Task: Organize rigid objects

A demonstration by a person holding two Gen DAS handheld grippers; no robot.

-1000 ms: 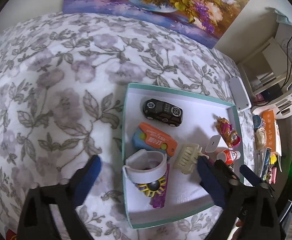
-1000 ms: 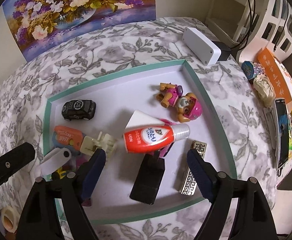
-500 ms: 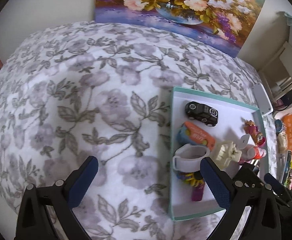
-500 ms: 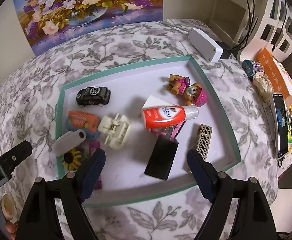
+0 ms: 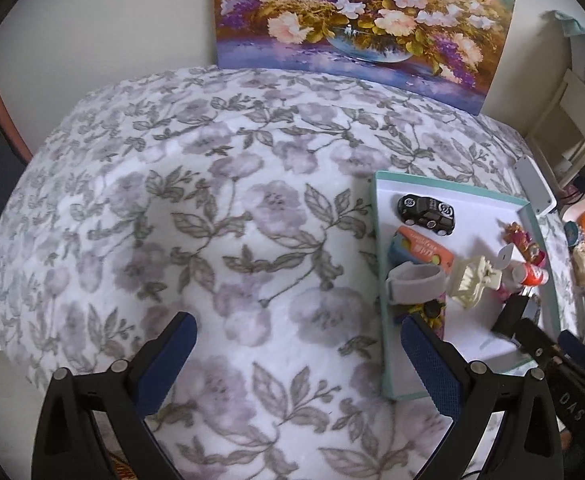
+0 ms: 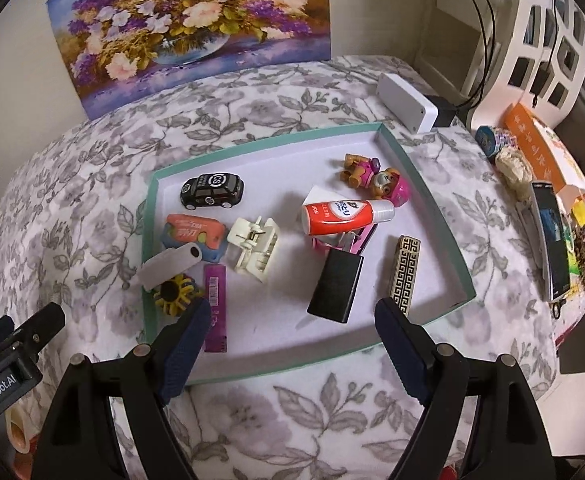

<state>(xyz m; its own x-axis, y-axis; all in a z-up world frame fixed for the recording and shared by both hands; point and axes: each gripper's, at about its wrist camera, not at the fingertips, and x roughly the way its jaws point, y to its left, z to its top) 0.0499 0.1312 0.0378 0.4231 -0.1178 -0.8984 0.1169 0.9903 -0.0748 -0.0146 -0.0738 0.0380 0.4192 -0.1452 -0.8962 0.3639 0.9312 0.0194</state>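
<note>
Because the teal tray [image 6: 420, 184] with all the small rigid things lies straight ahead of the right gripper [image 6: 288, 320], that hand looks the nearer one for whatever pick comes next. Its 2 fingers [image 6: 184, 336] are spread wide and hold nothing, hovering over the tray's near rim and aimed down and forward. Just beyond them, inside the tray, the black block [image 6: 334, 286] lies with its long axis running roughly away from the fingers, the patterned bar [image 6: 406, 274] just to its right. The left gripper [image 5: 296, 354], likewise released and empty, hangs over bare floral tabletop [image 5: 212, 208] left of the tray, its right finger [image 5: 432, 364] by the tray's left wall.
</note>
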